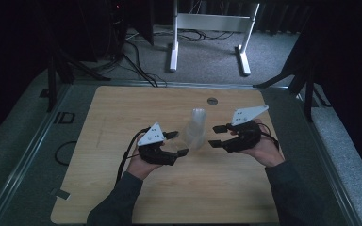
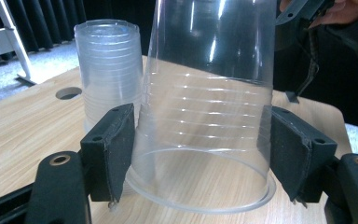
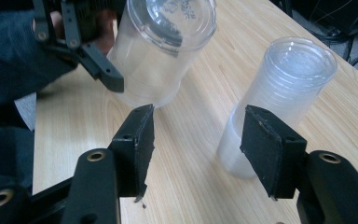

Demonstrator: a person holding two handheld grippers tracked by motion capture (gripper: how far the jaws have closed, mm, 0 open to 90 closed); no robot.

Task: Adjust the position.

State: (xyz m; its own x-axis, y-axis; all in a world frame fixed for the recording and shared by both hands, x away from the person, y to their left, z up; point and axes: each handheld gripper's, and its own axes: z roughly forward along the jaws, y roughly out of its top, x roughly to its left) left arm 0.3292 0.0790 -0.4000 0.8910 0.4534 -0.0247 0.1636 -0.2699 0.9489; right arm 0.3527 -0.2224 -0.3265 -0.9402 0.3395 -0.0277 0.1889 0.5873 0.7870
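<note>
High view: a person's two hands hold grippers over a wooden counter [image 1: 122,188], either side of clear plastic cups.
Left gripper [image 1: 179,143]: its fingers [image 2: 114,149] press both sides of a single cup [image 2: 205,116], so it grips that cup.
Single cup: upside down, rim at the counter (resting or just above it, I cannot tell), lower centre of the left gripper view, just beside the stack.
Stack of cups [image 1: 197,127]: nested, upside down, standing on the counter at the centre of the high view, between the two grippers.
Right gripper [image 1: 214,135]: fingers [image 3: 137,144] stand apart with nothing between them; the stack sits beyond them at the right of the right gripper view.
Done so far: one cup stands apart from the stack, it seems.
Left to do: probably setting this cup down clear, then separating the others, which are all nested.
</note>
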